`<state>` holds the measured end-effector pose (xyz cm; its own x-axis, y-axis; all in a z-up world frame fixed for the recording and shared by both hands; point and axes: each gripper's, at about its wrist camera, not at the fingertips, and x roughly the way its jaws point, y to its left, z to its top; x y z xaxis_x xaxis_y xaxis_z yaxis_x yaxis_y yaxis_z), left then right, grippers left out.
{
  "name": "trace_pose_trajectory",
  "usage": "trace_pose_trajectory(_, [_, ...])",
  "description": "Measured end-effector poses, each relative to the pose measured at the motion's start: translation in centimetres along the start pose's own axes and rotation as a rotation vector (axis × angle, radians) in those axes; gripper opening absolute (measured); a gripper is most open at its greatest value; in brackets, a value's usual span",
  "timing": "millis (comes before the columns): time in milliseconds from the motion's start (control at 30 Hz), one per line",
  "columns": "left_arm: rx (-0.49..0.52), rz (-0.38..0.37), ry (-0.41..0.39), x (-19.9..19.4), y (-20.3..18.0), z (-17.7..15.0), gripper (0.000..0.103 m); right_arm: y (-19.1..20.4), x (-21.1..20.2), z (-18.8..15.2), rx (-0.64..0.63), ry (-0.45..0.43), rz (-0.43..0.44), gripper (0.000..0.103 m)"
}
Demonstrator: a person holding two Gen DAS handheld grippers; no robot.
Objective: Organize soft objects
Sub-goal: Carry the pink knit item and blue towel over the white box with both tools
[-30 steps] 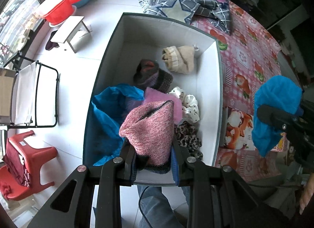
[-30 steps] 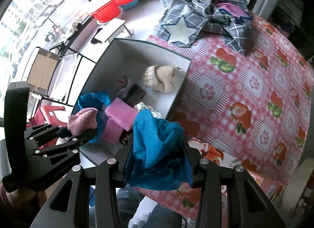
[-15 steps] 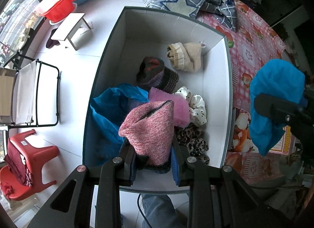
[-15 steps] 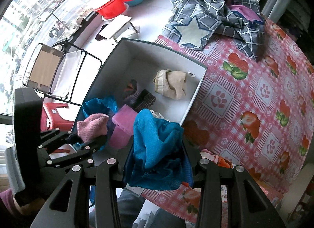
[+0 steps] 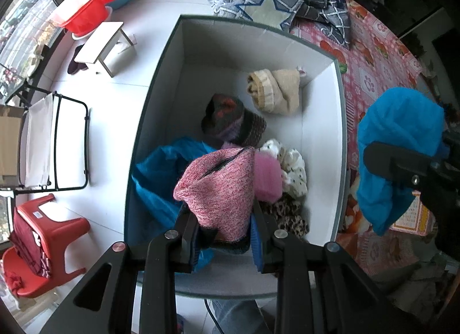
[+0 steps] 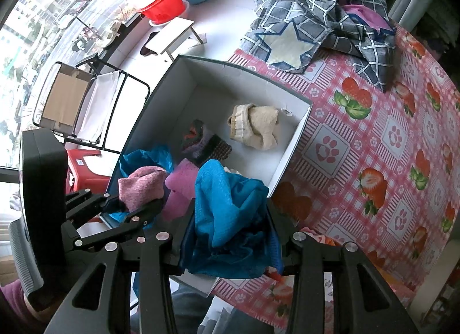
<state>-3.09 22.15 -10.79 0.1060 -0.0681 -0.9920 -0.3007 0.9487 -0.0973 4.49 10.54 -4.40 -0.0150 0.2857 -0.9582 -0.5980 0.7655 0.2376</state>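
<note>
Since a second ago the box [image 5: 322,144] fills more of the left wrist view, and the right gripper [image 6: 231,227] with its blue cloth [image 6: 227,207] has come closer to the box's right wall; the items inside the box lie as they did.

Over the near end of the box, the left gripper [image 5: 222,216] points straight down. Its jaws pinch a pink knit hat [image 5: 218,190], which bulges up between the fingers. The hat hangs above the box's contents and I cannot tell if it touches them.

On the other side, the right gripper's jaws are pressed on the blue cloth, a crumpled bundle that spills over the pads. In the left wrist view this cloth [image 5: 396,156] hangs just outside the right wall of the box, over the pink tablecloth [image 6: 388,147].

Inside the box, a beige hat [image 5: 274,91] lies near the far right corner. A dark striped hat [image 5: 233,118] lies near the middle. A blue bag [image 5: 161,173] sits against the left wall, under the pink knit hat. A pink cloth [image 5: 267,176], a dotted white cloth [image 5: 293,167] and a leopard cloth [image 5: 287,213] lie together by the right wall, at the near end.

Beyond the far wall of the box, a grey checked quilt [image 6: 316,21] lies on the tablecloth.
</note>
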Motion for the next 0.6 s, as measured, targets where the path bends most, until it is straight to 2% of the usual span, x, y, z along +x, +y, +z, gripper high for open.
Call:
trace_pose_trajectory(333, [0.013, 0.032, -0.016, 0.2, 0.2, 3.0, 0.03, -0.5, 0.7, 2.0, 0.032, -0.003, 0.01, 0.043])
trace_pose_trajectory(600, [0.026, 0.047, -0.007, 0.8, 0.1, 3.9, 0.03, -0.9, 1.6, 3.1, 0.061, 0.002, 0.021, 0.043])
